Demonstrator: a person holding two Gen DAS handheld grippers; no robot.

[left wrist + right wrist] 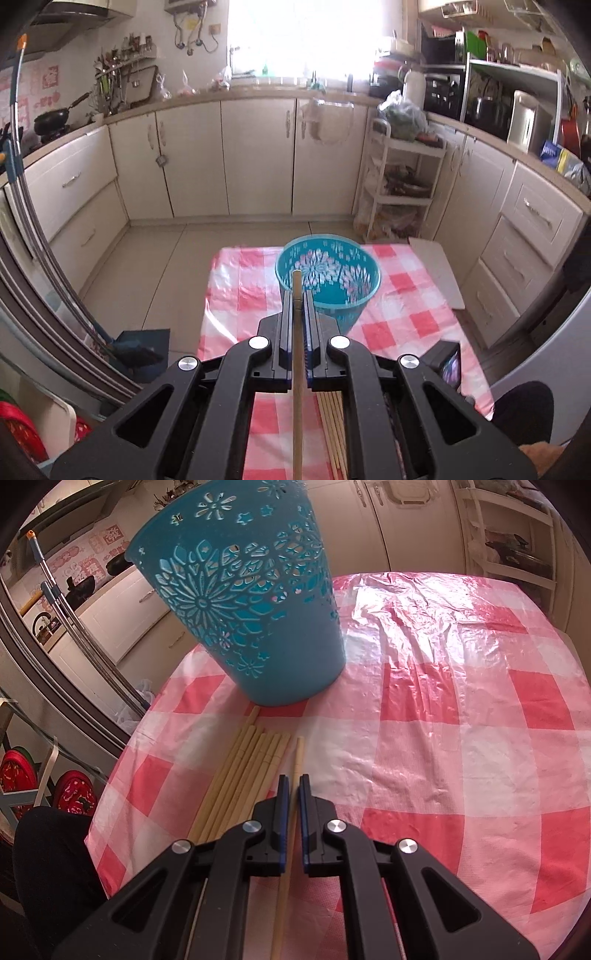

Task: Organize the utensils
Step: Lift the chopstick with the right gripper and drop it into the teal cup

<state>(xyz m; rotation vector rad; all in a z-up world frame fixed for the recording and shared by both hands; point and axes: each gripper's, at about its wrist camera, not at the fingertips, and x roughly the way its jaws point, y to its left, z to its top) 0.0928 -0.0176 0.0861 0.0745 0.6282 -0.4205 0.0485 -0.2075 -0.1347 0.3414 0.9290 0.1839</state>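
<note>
We hold one chopstick (296, 332) in the left gripper (296, 295); its jaws are pressed on the stick, which runs straight forward between them, and its tip sticks out a little past them. In the left wrist view this tip shows in front of the near rim of the blue basket (328, 275), which stands upright on the checked counter (406, 317). The gripper is above the counter and points down toward the basket's mouth.

We judge that the step in hand is to carry this chopstick over the basket and let it go inside. To do it well, we should bring the tip clearly past the near rim and over the open mouth before we spread the jaws, because a tip that meets the rim can push the light basket or make the stick fall outside. We should also tilt the stick more steeply, so that it slides in by its tip.

The right gripper (293, 779) is low, just in front of the basket's foot. Its jaws look nearly closed around a single chopstick (297, 760) that lies on the counter; we cannot tell if the stick is lifted. The other chopsticks (247, 771) lie in a bundle between this stick and the basket's foot, some nearly touching it.
</note>
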